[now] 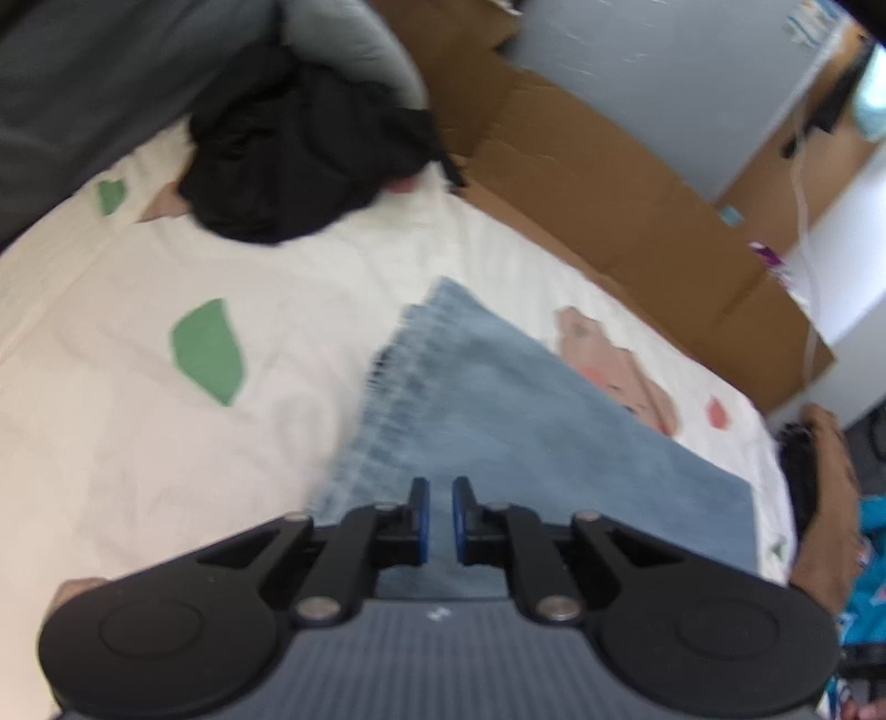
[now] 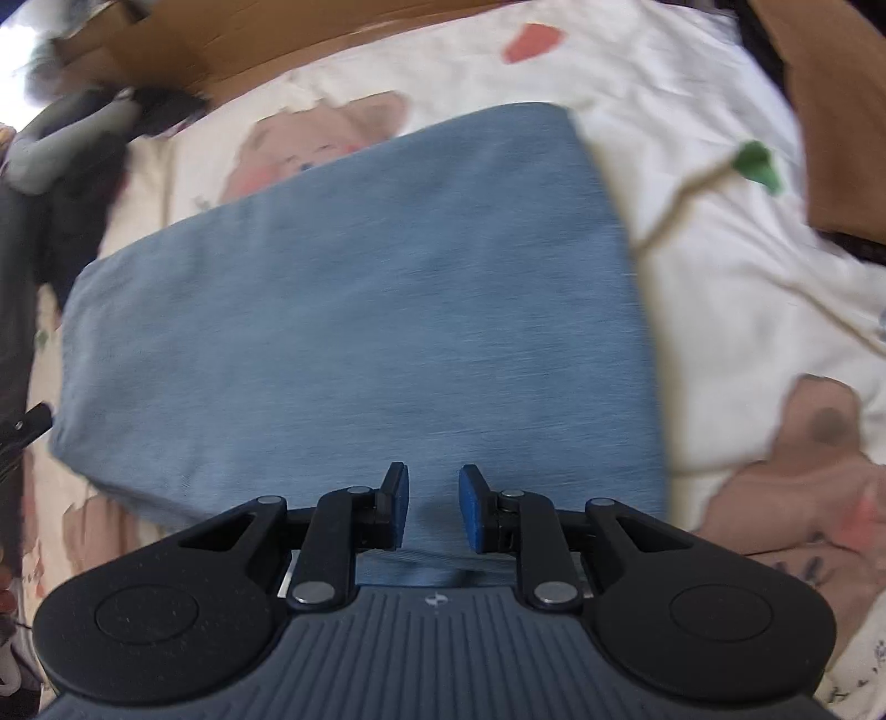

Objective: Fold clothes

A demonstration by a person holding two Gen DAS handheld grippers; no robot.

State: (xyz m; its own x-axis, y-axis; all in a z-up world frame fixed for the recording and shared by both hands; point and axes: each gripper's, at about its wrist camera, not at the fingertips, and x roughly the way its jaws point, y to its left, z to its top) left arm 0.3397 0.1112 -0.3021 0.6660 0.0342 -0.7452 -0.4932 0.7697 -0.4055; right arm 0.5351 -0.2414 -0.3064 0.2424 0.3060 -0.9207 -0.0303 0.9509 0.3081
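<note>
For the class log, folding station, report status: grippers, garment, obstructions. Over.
Left gripper and right gripper open, empty, above the jeans. Jeans folded flat on bedsheet. Black clothes pile well clear.

A cream bedsheet (image 1: 138, 443) printed with green patches, pink blotches and pale brown animal figures covers the bed. Along the sheet's far edge stands a flattened brown cardboard box (image 1: 609, 210). Beyond the sheet's far corner sits a grey cushion (image 1: 343, 50), with a white wall behind the cardboard.
</note>
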